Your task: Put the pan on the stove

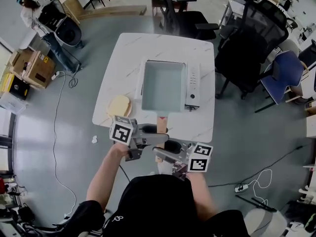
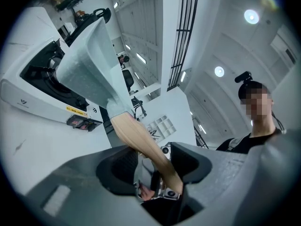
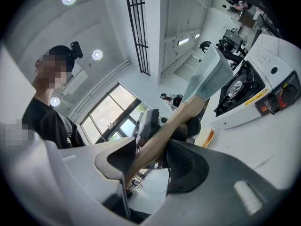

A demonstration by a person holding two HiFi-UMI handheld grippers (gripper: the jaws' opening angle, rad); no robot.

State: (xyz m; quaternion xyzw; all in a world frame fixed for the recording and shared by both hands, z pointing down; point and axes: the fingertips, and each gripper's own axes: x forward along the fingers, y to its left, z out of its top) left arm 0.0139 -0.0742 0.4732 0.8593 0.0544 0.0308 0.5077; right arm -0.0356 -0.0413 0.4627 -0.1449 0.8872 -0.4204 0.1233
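A square pale-green pan (image 1: 163, 85) with a wooden handle (image 1: 161, 124) is over the white portable stove (image 1: 193, 85) on the white table (image 1: 123, 58). The handle points at me past the table's front edge. My left gripper (image 1: 157, 137) comes in from the left and my right gripper (image 1: 163, 154) from the right, and both are shut on the handle. In the left gripper view the handle (image 2: 141, 140) runs slanting between the jaws of the left gripper (image 2: 150, 157), with the pan (image 2: 91, 65) tilted above the stove (image 2: 42, 91). In the right gripper view the handle (image 3: 162, 131) crosses the right gripper (image 3: 150, 149).
A round tan pad (image 1: 119, 105) lies on the table's front left corner. Black office chairs (image 1: 185, 16) (image 1: 249, 43) and a blue chair (image 1: 284, 73) stand behind and to the right of the table. Cardboard boxes (image 1: 32, 65) and cables (image 1: 61, 112) are on the floor at the left.
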